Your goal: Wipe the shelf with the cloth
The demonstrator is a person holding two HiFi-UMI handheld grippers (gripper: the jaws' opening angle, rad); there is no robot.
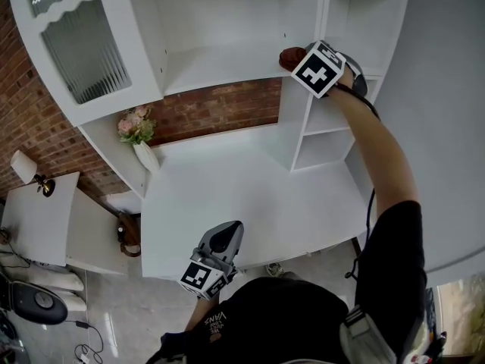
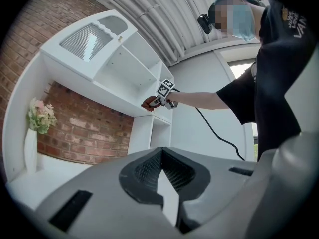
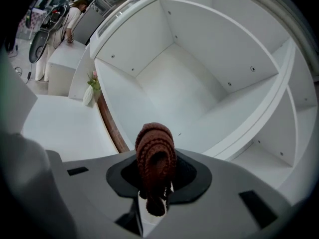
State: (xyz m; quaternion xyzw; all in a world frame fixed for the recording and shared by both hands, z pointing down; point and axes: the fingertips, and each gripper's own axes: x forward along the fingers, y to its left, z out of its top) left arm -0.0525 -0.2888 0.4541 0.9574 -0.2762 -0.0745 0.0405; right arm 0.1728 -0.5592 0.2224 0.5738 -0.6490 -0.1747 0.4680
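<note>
Where the cloth is: the brown knitted cloth (image 3: 155, 151) is bunched into a thick roll and pinched in the right gripper, at the right front end of the shelf; whether it touches the board cannot be told.
Right gripper: the right gripper (image 3: 155, 193) has its jaws narrowed onto the cloth, whose rounded end pokes out past them toward the open compartment; its marker cube (image 1: 319, 69) faces up in head view.
Shelf: the shelf (image 1: 220, 65) is a white board inside the upper unit, with a white back panel behind it and an upright partition (image 1: 324, 21) just right of the cloth.
Arm: the person's right arm (image 1: 383, 154) reaches up to the shelf, with a black cable (image 1: 370, 203) hanging beside it.
Left gripper: the left gripper (image 1: 227, 236) is held low near the desk's front edge, well apart from the shelf; its jaws are drawn together at the tips with nothing between them.
Desk: the white desk (image 1: 250, 196) lies below the shelf.
Brick wall: a strip of brick wall (image 1: 220, 108) shows between shelf and desk.
Vase: a white vase (image 1: 145, 156) of pink flowers stands at the desk's back left.
Door: a cabinet door (image 1: 83, 44) with ribbed glass closes the compartment left of the shelf.
</note>
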